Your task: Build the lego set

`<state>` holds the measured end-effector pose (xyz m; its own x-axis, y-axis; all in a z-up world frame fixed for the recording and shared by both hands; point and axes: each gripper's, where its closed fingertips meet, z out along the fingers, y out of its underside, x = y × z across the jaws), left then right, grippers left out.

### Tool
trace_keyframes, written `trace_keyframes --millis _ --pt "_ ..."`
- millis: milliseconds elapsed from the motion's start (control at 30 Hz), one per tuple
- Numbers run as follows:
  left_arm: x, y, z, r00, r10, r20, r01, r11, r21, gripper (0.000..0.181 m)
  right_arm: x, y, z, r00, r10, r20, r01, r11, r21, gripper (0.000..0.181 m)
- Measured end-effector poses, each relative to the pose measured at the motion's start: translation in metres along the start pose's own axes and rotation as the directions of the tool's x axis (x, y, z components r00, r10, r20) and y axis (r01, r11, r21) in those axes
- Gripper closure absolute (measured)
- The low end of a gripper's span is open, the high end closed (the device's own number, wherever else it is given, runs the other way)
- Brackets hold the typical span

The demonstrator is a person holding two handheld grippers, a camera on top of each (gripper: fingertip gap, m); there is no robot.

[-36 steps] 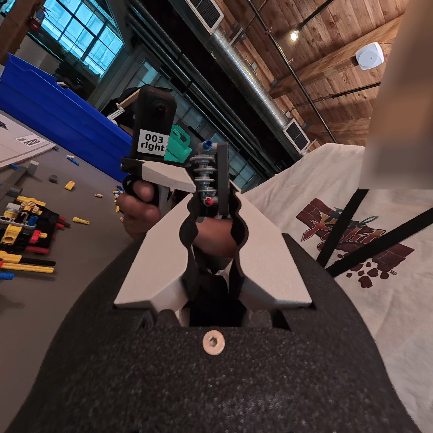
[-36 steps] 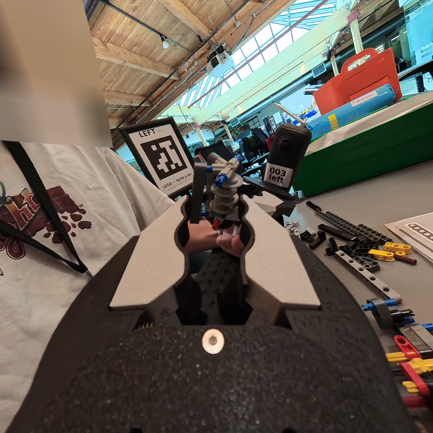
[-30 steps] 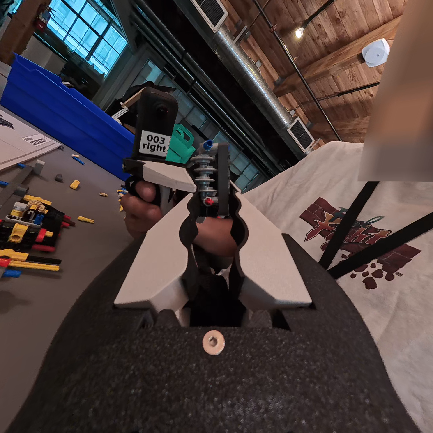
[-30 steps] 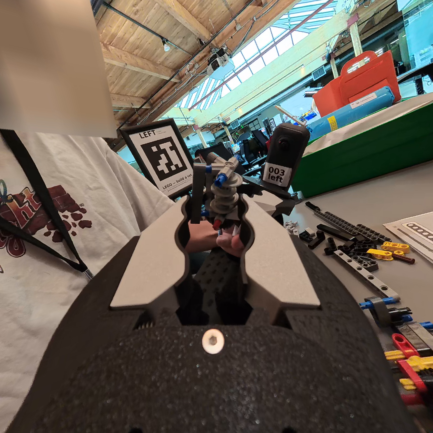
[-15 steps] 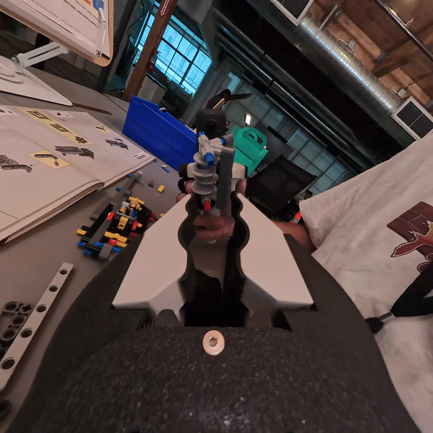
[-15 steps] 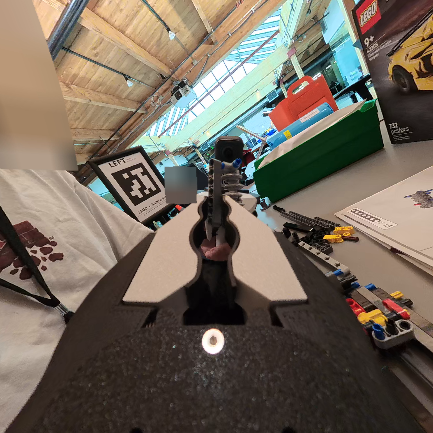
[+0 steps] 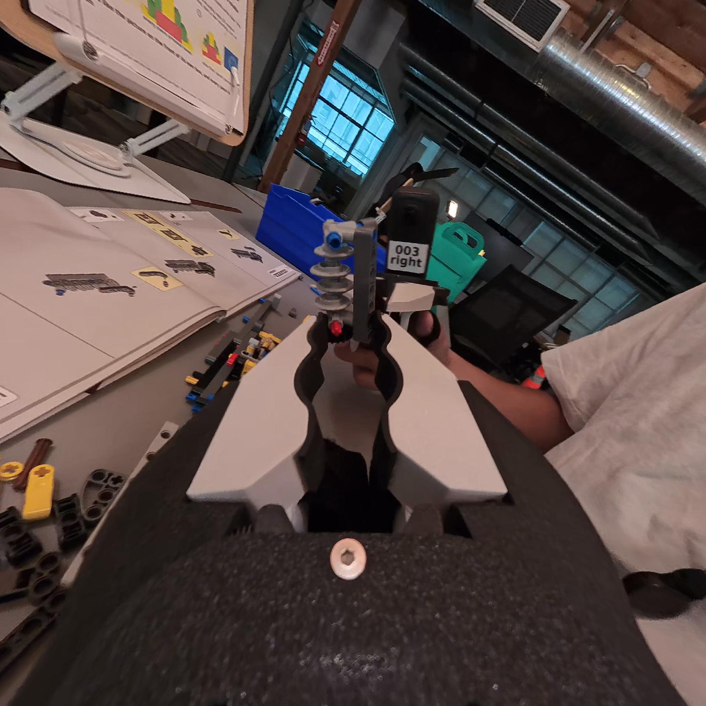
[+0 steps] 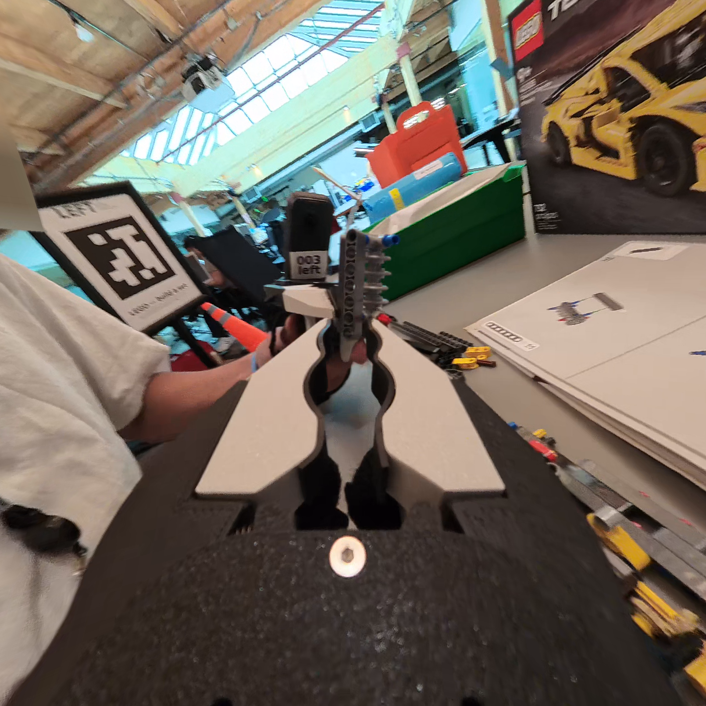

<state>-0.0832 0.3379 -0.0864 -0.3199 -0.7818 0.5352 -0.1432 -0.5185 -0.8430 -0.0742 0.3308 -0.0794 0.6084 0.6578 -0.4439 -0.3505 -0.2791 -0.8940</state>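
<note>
Plastic is all you are handling here: a light, stiff subassembly, centre of the frame, made of a grey holed beam pinned to a ribbed shock absorber with blue pins up top. Both of your tools pinch its lower end. The left gripper is closed on the beam's foot, and the right gripper is closed on the same beam from the other side. I judge the beam rigid and safe to squeeze; the spring coil will likely flex and slip, so keep your hold on the beam's flat faces. The pin joints could pop apart if you twist. Loose parts lie left of centre, beside the open manual.
</note>
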Motion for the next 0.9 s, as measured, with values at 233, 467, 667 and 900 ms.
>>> trace_keyframes --millis 233,467,667,900 --pt "-0.010 0.015 0.008 0.956 0.240 0.166 -0.222 0.967 -0.125 0.160 0.010 -0.015 0.005 0.947 -0.230 -0.223 0.228 0.973 -0.032 0.168" --pt "-0.013 0.012 0.009 0.934 0.285 0.217 -0.263 0.957 -0.123 0.142 0.011 -0.014 0.003 0.933 -0.257 -0.250 0.250 0.966 -0.059 0.174" --pt "0.001 0.006 0.009 0.923 0.343 0.172 -0.334 0.939 -0.081 0.145 0.001 0.006 0.007 0.944 -0.272 -0.187 0.249 0.959 -0.136 0.175" --pt "-0.002 0.008 0.009 0.895 0.392 0.212 -0.376 0.920 -0.115 0.158 0.007 0.007 0.007 0.937 -0.268 -0.223 0.246 0.962 -0.121 0.175"
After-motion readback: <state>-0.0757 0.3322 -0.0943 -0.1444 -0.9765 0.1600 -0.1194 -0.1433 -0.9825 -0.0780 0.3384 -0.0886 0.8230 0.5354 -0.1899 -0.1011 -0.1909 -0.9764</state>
